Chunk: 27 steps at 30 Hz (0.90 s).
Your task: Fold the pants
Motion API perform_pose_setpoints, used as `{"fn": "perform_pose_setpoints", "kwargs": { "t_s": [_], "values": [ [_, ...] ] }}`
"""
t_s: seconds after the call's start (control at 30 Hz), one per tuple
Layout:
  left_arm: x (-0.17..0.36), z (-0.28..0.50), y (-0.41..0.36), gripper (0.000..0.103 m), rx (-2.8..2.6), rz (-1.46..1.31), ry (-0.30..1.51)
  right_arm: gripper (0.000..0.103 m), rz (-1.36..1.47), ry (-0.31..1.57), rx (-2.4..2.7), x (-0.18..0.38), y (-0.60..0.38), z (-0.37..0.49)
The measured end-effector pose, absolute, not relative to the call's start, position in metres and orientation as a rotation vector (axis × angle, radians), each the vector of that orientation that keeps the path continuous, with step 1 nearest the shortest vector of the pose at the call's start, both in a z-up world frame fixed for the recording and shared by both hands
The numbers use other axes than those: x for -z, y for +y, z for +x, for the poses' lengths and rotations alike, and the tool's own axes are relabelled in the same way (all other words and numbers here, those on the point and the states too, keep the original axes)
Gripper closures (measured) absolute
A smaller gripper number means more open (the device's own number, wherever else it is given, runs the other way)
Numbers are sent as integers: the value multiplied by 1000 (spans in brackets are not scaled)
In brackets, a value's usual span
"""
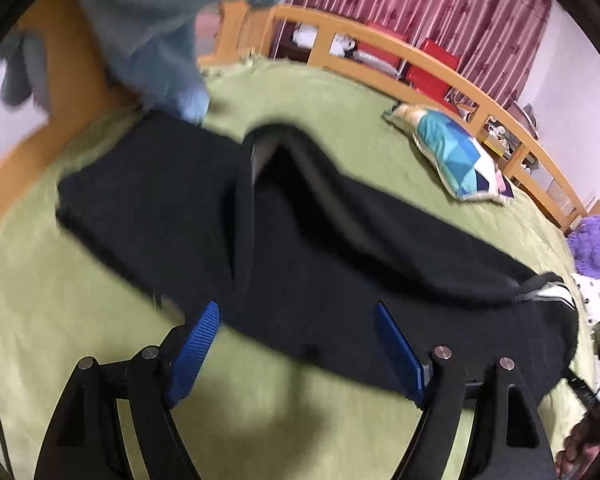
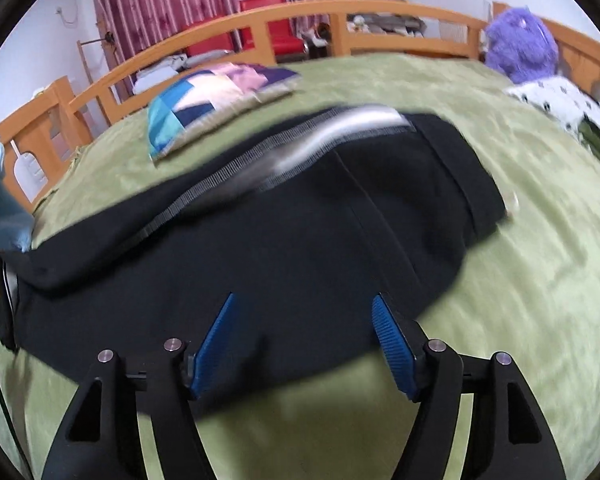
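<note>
Black pants (image 1: 300, 248) lie folded lengthwise across the green bedspread, legs toward the left in the left wrist view. In the right wrist view the pants (image 2: 260, 240) show a grey-white waistband lining at the top. My left gripper (image 1: 296, 312) is open, its blue pads just above the pants' near edge, holding nothing. My right gripper (image 2: 302, 308) is open too, hovering over the near edge of the waist end, empty. Both views are motion-blurred.
A patchwork pillow (image 1: 456, 152) (image 2: 216, 100) lies beyond the pants. A light-blue plush (image 1: 156, 36) sits at the left, a purple plush (image 2: 520, 44) and spotted cloth (image 2: 560, 100) at the right. A wooden rail (image 2: 300, 20) bounds the bed.
</note>
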<state>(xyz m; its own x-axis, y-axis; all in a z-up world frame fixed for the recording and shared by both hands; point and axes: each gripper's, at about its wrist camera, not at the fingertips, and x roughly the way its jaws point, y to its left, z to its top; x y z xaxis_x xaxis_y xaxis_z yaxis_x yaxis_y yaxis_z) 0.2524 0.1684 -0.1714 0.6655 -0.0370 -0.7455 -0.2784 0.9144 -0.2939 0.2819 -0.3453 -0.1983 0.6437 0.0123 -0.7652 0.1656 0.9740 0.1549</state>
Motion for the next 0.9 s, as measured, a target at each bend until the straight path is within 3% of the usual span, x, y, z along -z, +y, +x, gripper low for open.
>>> {"fn": "perform_pose_setpoints", "kwargs": {
  "t_s": [0.3,0.77,0.8,0.83,0.87,0.9],
  "values": [
    [231,263,167,25,-128,-515,921,33,358,929,98,245,-381,277],
    [241,355,160,25,-210,-564,903,26,393,870,203,256,-380,370],
    [242,355,158,26,-215,-557,898,27,402,863,213,257,-380,376],
    [243,356,155,38,-227,-546,896,37,404,855,219,257,-380,377],
    [243,352,155,48,-254,-529,892,57,410,844,226,257,-382,377],
    [242,349,155,63,-270,-516,887,65,439,834,207,257,-385,376]
  ]
}}
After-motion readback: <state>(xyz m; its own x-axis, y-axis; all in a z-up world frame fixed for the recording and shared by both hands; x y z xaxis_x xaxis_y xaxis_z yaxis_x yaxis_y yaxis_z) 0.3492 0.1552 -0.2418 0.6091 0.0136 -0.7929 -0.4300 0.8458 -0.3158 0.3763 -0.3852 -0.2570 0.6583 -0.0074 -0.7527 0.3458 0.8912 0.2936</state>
